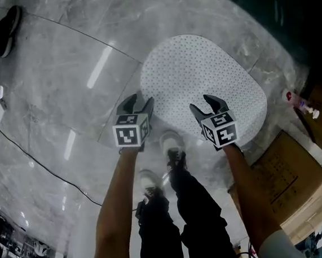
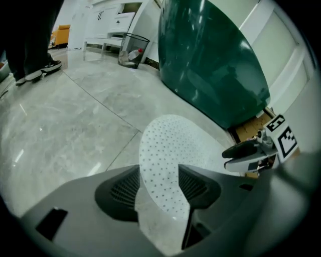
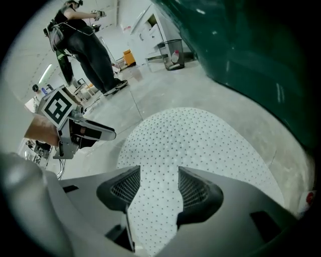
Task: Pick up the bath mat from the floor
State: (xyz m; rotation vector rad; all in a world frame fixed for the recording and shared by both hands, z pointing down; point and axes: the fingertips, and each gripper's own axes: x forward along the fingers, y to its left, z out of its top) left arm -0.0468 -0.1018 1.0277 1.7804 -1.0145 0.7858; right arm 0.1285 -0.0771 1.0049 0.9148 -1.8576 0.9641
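A white oval bath mat (image 1: 201,76) with small dark dots lies flat on the grey marble floor. My left gripper (image 1: 138,105) hovers over the mat's near left edge and my right gripper (image 1: 204,105) over its near middle. In the left gripper view the jaws of the left gripper (image 2: 158,188) stand apart, and the mat (image 2: 170,145) and bare floor show through the gap. The right gripper (image 3: 159,188) is open too, with the mat (image 3: 200,140) showing between its jaws. Neither gripper touches the mat.
A cardboard box (image 1: 290,181) sits just right of the mat, with a dark green curved body (image 2: 210,60) behind it. A black cable (image 1: 34,160) runs over the floor at left. A wire waste basket (image 2: 133,50) stands far off, and another person (image 3: 85,45) stands beyond. My shoes (image 1: 174,144) are beside the mat's near edge.
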